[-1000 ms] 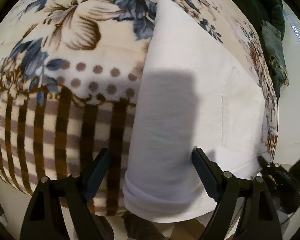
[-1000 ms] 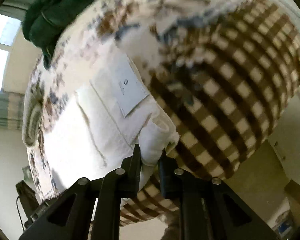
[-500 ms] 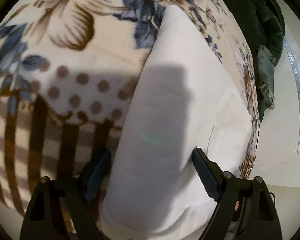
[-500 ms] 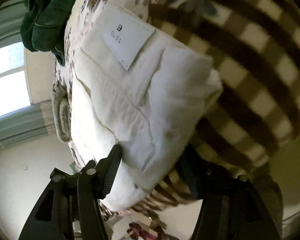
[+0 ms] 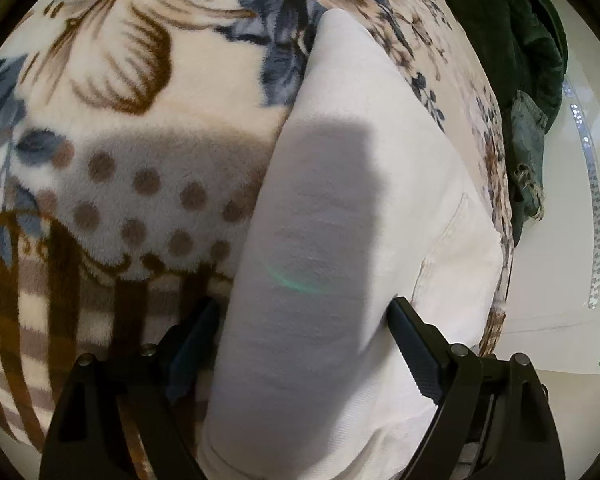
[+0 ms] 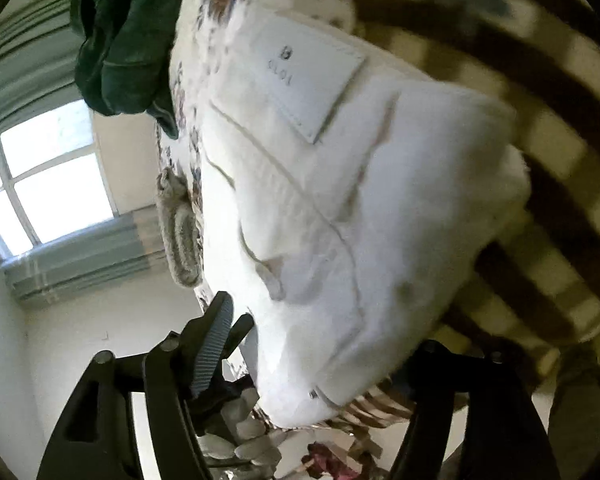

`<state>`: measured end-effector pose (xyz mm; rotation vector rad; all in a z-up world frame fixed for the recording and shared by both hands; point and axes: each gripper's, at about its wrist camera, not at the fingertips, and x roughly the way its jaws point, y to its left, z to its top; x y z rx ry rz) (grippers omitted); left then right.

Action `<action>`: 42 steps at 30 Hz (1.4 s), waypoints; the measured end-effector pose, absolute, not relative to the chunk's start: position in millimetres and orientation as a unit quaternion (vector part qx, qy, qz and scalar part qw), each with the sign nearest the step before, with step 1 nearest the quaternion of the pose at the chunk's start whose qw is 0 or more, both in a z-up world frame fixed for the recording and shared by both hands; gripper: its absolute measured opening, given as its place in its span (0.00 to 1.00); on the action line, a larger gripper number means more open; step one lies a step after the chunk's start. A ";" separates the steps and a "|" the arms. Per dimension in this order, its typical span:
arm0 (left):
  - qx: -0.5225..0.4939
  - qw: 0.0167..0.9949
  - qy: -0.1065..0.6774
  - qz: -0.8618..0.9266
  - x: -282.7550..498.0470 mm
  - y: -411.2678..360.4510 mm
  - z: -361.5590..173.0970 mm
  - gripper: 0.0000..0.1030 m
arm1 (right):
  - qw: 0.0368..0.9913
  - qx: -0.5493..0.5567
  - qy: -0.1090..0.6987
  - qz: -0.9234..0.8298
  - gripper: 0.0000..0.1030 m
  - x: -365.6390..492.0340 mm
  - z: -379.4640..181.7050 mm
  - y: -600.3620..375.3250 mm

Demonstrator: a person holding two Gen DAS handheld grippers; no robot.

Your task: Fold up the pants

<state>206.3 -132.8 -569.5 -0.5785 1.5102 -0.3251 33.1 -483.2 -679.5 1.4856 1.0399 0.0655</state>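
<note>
The left tongs (image 5: pixel 302 344) are spread wide, one finger on each side of the folded white pants (image 5: pixel 340 240), and the pads do not press the cloth. The right tongs (image 6: pixel 324 356) have just been opening; the thick waistband corner of the pants is between them, but they no longer pinch it. The pants lie as a long folded bundle on the flowered and striped blanket (image 5: pixel 120 140) of a bed, with the leather label (image 6: pixel 300 80) at about 12 o'clock in the right wrist view. I think the fold is nearly finished and the hands are now letting go. The danger I see is this: the bundle is thick and springy, so the top layer could open again when the tongs leave, and a finger that goes up at an angle could catch the edge and pull the fold crooked. The near end of the pants is also close to the edge of the bed, around 6 o'clock, so a small drag toward the person could let it slide off. There is open blanket at 9 to 11 o'clock of the left view; at 1 to 2 o'clock dark green clothes (image 5: pixel 512 28) take the room.
</note>
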 end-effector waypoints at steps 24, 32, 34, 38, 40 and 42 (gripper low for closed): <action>-0.265 0.711 0.615 -0.215 205.0 -133.0 -530.1 0.25 | 0.682 0.572 0.456 0.007 0.33 75.8 -654.8 -459.2; -0.266 0.721 0.599 -0.225 205.3 -121.1 -454.3 0.22 | 0.713 0.535 0.453 0.004 0.30 93.2 -565.8 -448.7; -0.269 0.724 0.590 -0.234 212.3 -114.6 -432.1 0.22 | 0.720 0.528 0.451 0.010 0.30 95.6 -539.7 -445.3; -0.274 0.735 0.569 -0.247 244.0 -93.8 -388.7 0.22 | 0.744 0.499 0.444 0.024 0.30 128.9 -478.0 -422.9; -0.280 0.741 0.556 -0.251 266.8 -79.5 -370.7 0.22 | 0.754 0.490 0.436 0.032 0.30 154.7 -452.1 -409.0; -0.285 0.749 0.541 -0.257 299.8 -58.6 -351.0 0.22 | 0.764 0.482 0.426 0.040 0.30 190.9 -429.5 -391.1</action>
